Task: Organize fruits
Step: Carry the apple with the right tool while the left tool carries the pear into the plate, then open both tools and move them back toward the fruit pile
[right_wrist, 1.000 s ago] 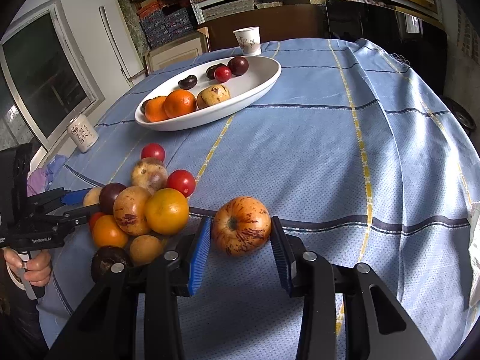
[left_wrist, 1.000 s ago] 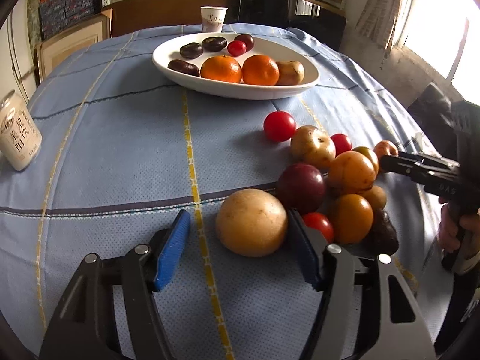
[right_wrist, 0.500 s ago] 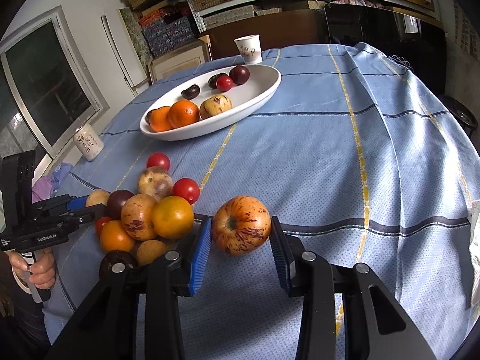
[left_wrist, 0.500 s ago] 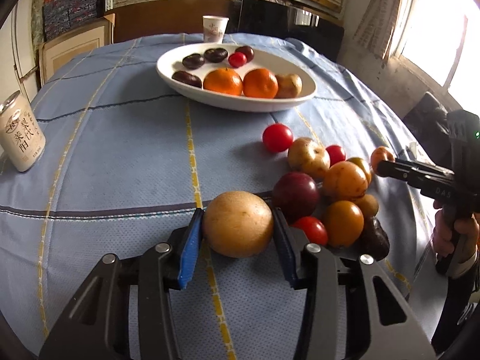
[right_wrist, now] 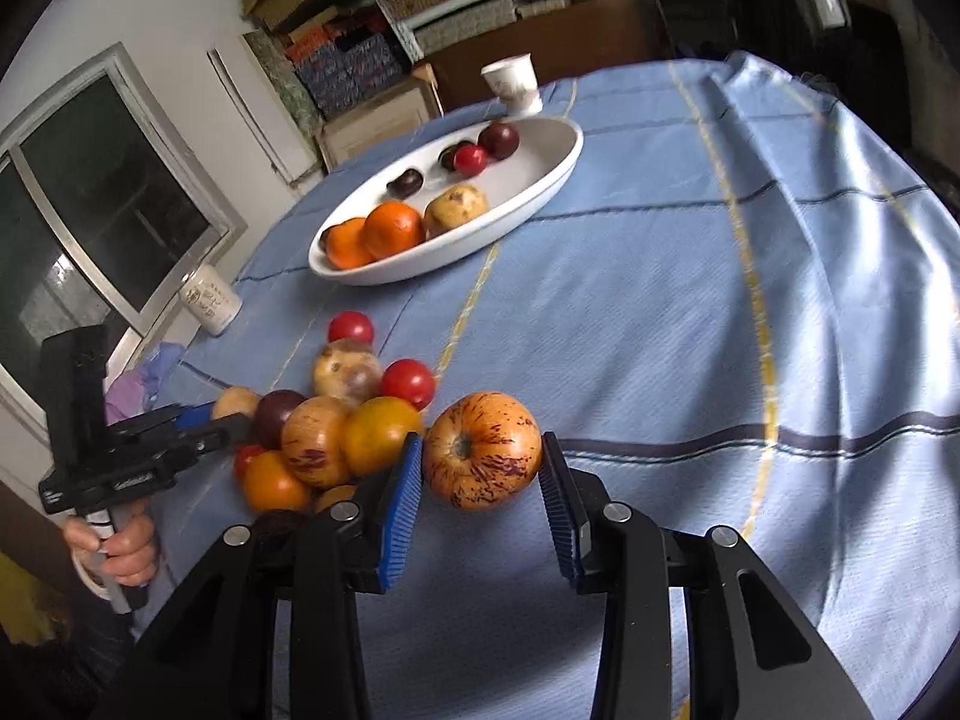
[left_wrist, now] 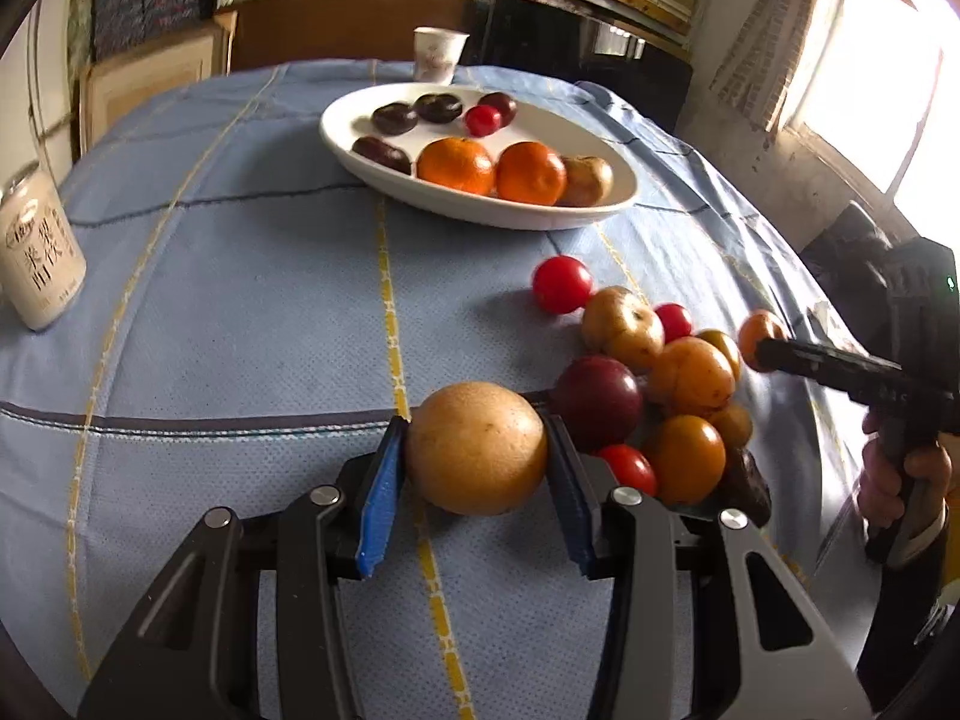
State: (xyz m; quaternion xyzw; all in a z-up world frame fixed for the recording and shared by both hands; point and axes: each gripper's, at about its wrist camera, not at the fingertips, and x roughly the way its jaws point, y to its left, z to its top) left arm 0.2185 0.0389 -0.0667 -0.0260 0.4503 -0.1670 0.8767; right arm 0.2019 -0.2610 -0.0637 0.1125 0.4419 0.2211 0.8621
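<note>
The left claw point(left_wrist: 477, 468) pinches a tan fruit point(left_wrist: 477, 449); the right claw point(right_wrist: 483, 480) pinches a speckled fruit point(right_wrist: 483, 449). Lift each straight up clear of the pile point(left_wrist: 678, 384), then set them gently in the white dish point(left_wrist: 510, 213).

the left gripper point(left_wrist: 477, 456) has its blue pads pressed against both sides of a round tan fruit point(left_wrist: 477, 450) on the blue tablecloth point(left_wrist: 240, 300). just right sits a fruit pile point(left_wrist: 666, 396); beyond, a white dish point(left_wrist: 480, 210) holds 2 oranges point(left_wrist: 456, 165).
</note>
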